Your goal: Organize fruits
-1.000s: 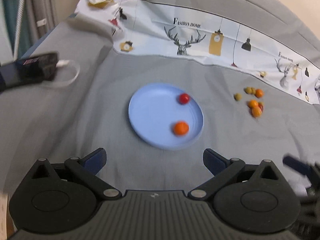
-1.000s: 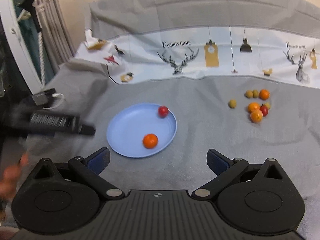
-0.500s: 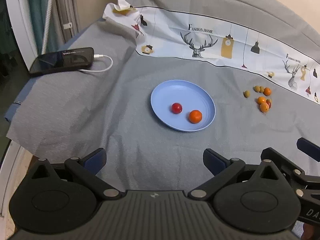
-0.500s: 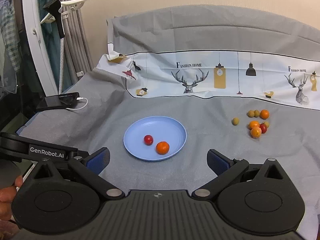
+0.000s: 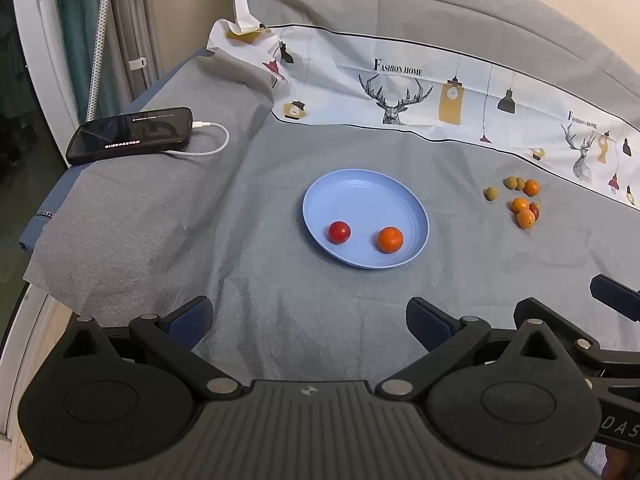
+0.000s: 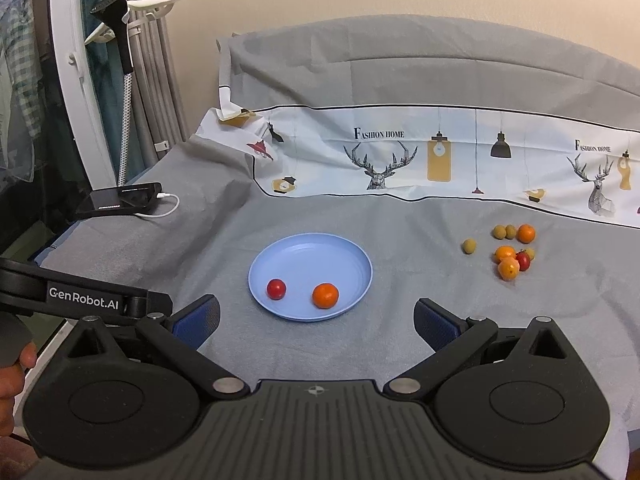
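We held both the left hand-held gripper (image 5: 308, 320) and right hand-held gripper (image 6: 316, 318) wide open and empty, the loose fruit (image 6: 510, 252) lying at two o'clock, nearer the right, beyond the plate (image 6: 310, 248).

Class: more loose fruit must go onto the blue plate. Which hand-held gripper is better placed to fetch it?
Probably the right hand-held gripper: it is open, empty and nearer the cluster of small orange, red and green fruits lying right of the round blue plate.
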`<action>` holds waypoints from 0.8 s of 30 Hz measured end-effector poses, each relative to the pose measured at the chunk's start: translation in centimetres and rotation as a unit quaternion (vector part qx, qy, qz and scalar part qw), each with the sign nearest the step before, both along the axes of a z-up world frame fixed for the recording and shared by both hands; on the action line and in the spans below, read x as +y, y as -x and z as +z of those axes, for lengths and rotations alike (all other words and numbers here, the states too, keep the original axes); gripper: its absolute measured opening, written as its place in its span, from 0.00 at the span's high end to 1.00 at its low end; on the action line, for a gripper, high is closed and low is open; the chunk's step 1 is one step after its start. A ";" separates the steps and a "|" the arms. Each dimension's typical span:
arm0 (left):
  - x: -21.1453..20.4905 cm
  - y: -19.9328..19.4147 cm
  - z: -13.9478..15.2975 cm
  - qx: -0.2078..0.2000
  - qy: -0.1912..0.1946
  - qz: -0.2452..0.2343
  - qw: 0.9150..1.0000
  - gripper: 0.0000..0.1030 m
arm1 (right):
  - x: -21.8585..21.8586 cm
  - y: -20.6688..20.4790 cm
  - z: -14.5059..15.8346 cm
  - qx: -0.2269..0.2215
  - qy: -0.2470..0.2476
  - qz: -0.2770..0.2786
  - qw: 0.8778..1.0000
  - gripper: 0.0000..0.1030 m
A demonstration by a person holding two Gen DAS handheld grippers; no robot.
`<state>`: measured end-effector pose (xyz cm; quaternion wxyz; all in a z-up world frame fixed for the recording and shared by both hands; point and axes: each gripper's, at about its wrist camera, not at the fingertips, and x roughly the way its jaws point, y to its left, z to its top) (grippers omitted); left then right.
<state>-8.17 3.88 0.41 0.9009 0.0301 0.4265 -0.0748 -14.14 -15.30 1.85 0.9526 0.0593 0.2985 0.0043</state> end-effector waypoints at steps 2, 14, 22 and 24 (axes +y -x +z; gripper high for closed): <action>0.0 0.0 0.1 -0.003 0.001 -0.002 1.000 0.00 | 0.1 -0.1 0.0 0.001 0.001 0.000 1.000 0.01; 0.2 -0.2 -0.1 -0.002 0.003 -0.003 1.000 0.00 | 0.2 -0.6 -0.4 0.011 0.000 -0.005 1.000 0.01; 0.4 -0.3 0.4 -0.014 0.002 -0.006 1.000 0.00 | 0.7 -0.8 -0.4 0.009 0.007 -0.004 1.000 0.01; 0.4 -0.5 0.7 -0.017 -0.001 -0.005 1.000 0.00 | 0.7 -0.8 -0.4 0.010 0.010 -0.002 1.000 0.01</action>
